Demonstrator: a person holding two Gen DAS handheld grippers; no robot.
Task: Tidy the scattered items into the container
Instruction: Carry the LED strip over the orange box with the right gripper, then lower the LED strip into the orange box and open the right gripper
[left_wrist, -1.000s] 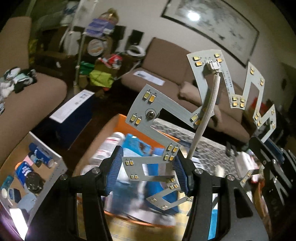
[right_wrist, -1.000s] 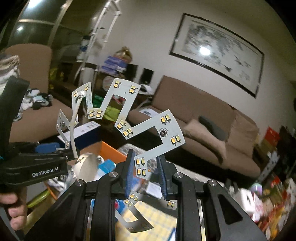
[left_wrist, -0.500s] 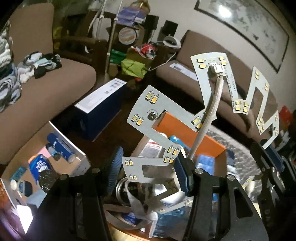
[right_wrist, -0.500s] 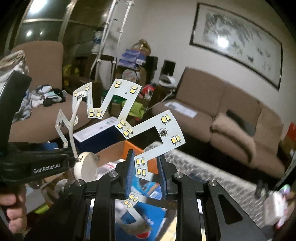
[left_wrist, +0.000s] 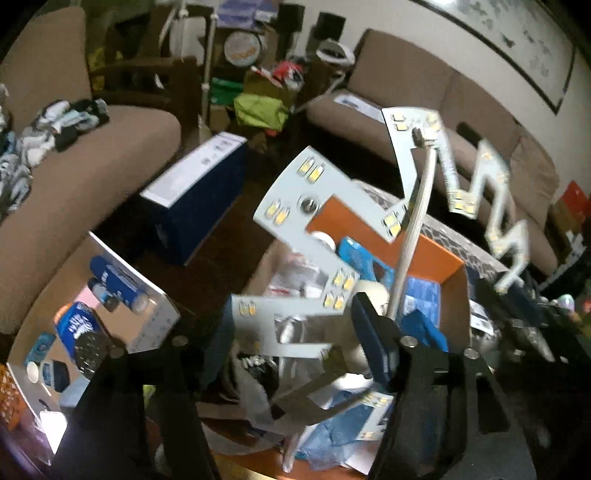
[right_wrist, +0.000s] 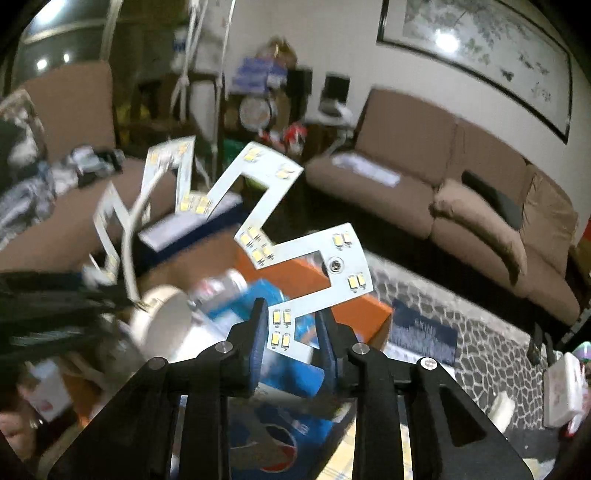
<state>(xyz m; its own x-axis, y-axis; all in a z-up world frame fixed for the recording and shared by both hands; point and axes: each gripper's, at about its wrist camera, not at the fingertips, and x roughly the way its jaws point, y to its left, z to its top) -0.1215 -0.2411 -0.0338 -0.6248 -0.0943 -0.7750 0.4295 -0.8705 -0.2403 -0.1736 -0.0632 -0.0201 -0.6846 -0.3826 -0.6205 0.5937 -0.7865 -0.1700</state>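
Note:
A white zigzag LED light panel (left_wrist: 295, 221) with a braided cable (left_wrist: 410, 236) hangs over the orange cardboard box (left_wrist: 432, 254). My left gripper (left_wrist: 291, 325) is shut on one end of the panel. My right gripper (right_wrist: 291, 328) is shut on the other end of the panel (right_wrist: 306, 258). The box (right_wrist: 354, 295) holds blue packets, a bottle and a white round lamp base (right_wrist: 166, 317). The left gripper's black body shows blurred at the left of the right wrist view.
A white open box (left_wrist: 74, 317) with blue cans stands left of the orange box. A dark blue carton (left_wrist: 199, 192) lies beyond it. Brown sofas (right_wrist: 461, 177) ring the room. A patterned mat (right_wrist: 472, 332) lies right of the box.
Both grippers have moved down and forward with the LED panel, so the orange box now sits closer beneath it. The view has tilted down towards the box contents.

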